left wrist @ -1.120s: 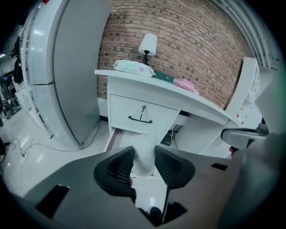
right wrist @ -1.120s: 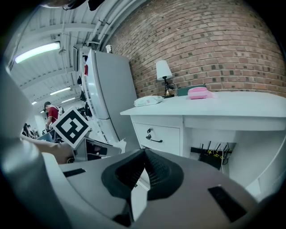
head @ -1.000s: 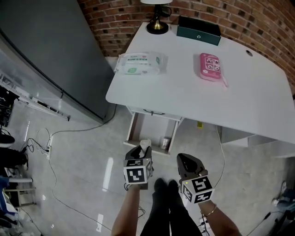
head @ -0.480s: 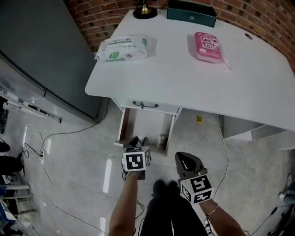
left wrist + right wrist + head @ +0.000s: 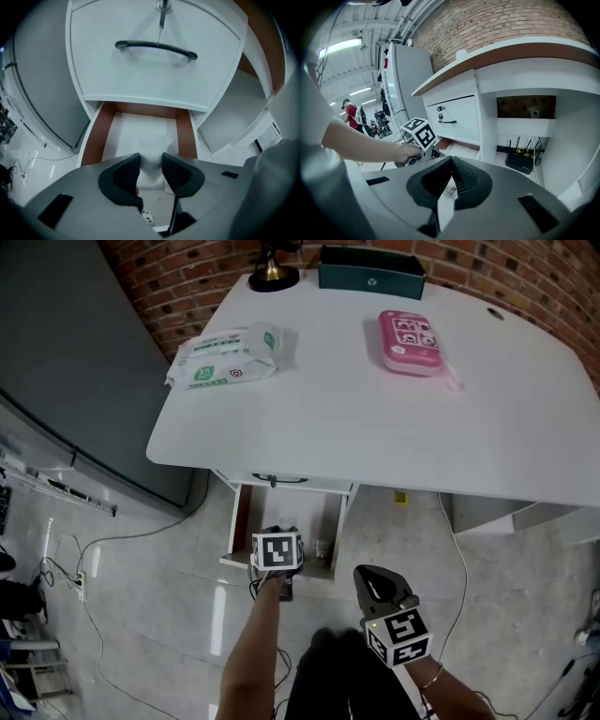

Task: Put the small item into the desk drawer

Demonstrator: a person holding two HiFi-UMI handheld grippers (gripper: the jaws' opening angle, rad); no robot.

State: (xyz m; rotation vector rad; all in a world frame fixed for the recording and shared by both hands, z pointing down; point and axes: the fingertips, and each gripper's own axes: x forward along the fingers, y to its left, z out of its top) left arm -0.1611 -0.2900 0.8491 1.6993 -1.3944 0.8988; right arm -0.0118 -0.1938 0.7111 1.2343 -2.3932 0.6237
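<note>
The lower desk drawer (image 5: 238,521) stands pulled out beneath the white desk (image 5: 375,427). In the left gripper view its brown side walls (image 5: 96,136) and white floor lie straight ahead, below the shut upper drawer with a dark handle (image 5: 154,46). My left gripper (image 5: 279,535) hovers over the drawer's front end. Its jaws (image 5: 150,159) are closed on a small crumpled white item (image 5: 151,169). My right gripper (image 5: 367,574) hangs lower right of the drawer, jaws together (image 5: 451,160). From there I see the left gripper's marker cube (image 5: 420,132).
On the desk lie a wipes pack (image 5: 225,357), a pink case (image 5: 405,329), a dark green box (image 5: 370,270) and a lamp base (image 5: 272,276). A grey cabinet (image 5: 75,381) stands left. A small can (image 5: 322,547) sits by the drawer; a router (image 5: 520,161) under the desk.
The left gripper has moved forward with the white item, from in front of the drawer to over its front end. The right gripper has stayed low. The head has come closer to the desk.
</note>
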